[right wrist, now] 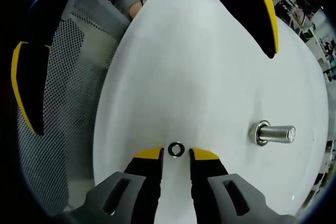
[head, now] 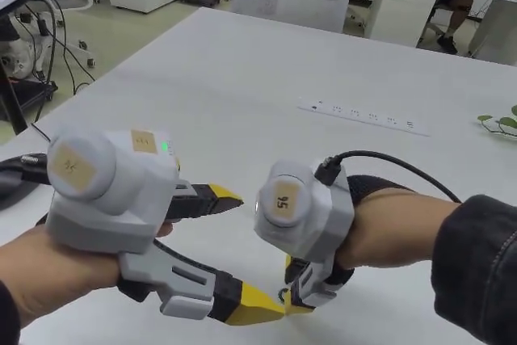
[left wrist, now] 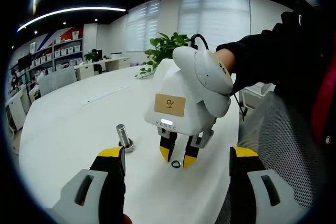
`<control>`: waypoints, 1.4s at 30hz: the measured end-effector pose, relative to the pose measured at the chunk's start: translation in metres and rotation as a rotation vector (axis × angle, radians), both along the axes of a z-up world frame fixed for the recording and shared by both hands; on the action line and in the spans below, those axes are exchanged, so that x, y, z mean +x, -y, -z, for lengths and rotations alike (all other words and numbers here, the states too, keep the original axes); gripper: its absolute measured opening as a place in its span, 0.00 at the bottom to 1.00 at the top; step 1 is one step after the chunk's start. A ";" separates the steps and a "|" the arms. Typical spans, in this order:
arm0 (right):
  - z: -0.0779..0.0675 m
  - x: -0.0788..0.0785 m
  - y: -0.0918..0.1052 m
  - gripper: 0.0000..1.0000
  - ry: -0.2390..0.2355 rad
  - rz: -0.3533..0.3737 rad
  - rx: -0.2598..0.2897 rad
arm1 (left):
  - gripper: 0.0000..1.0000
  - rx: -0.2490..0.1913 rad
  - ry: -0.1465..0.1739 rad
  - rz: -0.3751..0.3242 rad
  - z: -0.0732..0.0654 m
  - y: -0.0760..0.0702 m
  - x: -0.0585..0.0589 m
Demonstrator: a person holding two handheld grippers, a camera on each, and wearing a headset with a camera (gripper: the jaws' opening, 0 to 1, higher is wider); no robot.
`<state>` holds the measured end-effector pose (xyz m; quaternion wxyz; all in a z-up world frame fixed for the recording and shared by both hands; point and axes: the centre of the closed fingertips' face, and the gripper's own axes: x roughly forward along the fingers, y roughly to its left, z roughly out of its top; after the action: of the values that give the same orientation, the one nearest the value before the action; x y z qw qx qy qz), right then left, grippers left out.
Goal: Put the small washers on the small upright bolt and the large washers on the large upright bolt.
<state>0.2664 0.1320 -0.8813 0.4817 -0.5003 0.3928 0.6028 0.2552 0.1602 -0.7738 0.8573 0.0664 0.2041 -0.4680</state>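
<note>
- My left gripper: jaws spread wide, holding nothing.
- My right gripper: pointed down at the white table, jaws narrow, with the tips flanking a washer that lies flat, ungripped.
- Upright bolt: stands near the washer, not touching it.

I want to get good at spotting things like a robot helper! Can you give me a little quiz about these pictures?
1. True or false: the left gripper has its jaws shut.
2. What lies on the table at the tips of the right gripper? A: a washer. B: a nut. C: a key.
3. Fill in: the bolt stands ____ on the table.

Key: 1 false, they are wide apart. 2 A. 3 upright.
</note>
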 end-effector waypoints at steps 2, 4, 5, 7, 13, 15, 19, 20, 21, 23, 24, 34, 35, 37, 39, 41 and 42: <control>0.000 0.000 -0.001 0.19 0.003 -0.006 0.003 | 0.81 0.000 0.000 0.000 0.000 0.000 0.000; 0.000 0.001 -0.002 0.17 0.006 -0.007 0.005 | 0.81 0.000 0.000 0.000 0.000 0.000 0.000; 0.000 0.001 -0.002 0.16 0.008 -0.011 0.006 | 0.81 -0.001 0.001 0.000 0.000 -0.001 0.000; 0.000 0.001 -0.002 0.16 0.007 -0.010 0.006 | 0.81 -0.001 0.001 -0.001 0.000 -0.001 0.000; 0.000 0.002 -0.002 0.14 0.011 -0.007 0.008 | 0.81 -0.001 0.000 -0.001 0.000 0.000 0.000; 0.001 0.002 -0.001 0.14 0.016 -0.014 0.005 | 0.81 0.000 0.000 -0.002 0.000 0.000 0.000; 0.000 0.002 -0.001 0.14 0.019 -0.017 0.002 | 0.81 0.001 -0.001 0.000 0.000 0.000 0.000; 0.000 0.002 -0.001 0.14 0.019 -0.017 0.002 | 0.81 0.001 0.000 0.000 0.000 0.000 0.000; 0.000 0.002 -0.001 0.14 0.019 -0.018 0.002 | 0.81 0.001 0.000 -0.001 0.000 0.000 0.000; 0.001 0.001 -0.001 0.14 0.024 -0.023 -0.001 | 0.81 0.001 -0.001 -0.001 0.000 0.000 0.000; 0.001 0.001 -0.001 0.14 0.026 -0.025 -0.004 | 0.81 0.002 -0.001 -0.001 0.000 0.000 0.000; 0.001 0.001 -0.002 0.13 0.048 -0.034 -0.020 | 0.81 0.003 -0.006 0.002 0.002 0.001 -0.001; 0.001 0.001 -0.002 0.13 0.047 -0.029 -0.020 | 0.81 0.003 -0.006 0.003 0.002 0.001 -0.001; 0.001 0.000 -0.002 0.13 0.051 -0.033 -0.021 | 0.81 0.002 -0.007 0.003 0.002 0.001 -0.001; 0.001 0.000 -0.001 0.13 0.062 -0.042 -0.027 | 0.81 0.002 -0.008 0.002 0.002 0.001 0.000; 0.001 0.000 -0.001 0.13 0.063 -0.041 -0.031 | 0.81 0.002 -0.008 0.002 0.002 0.001 0.000; 0.000 0.000 0.000 0.13 0.061 -0.038 -0.028 | 0.81 0.002 -0.009 0.002 0.002 0.001 0.000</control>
<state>0.2669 0.1323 -0.8816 0.4747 -0.5325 0.3769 0.5908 0.2549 0.1593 -0.7761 0.8558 0.0652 0.2084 -0.4689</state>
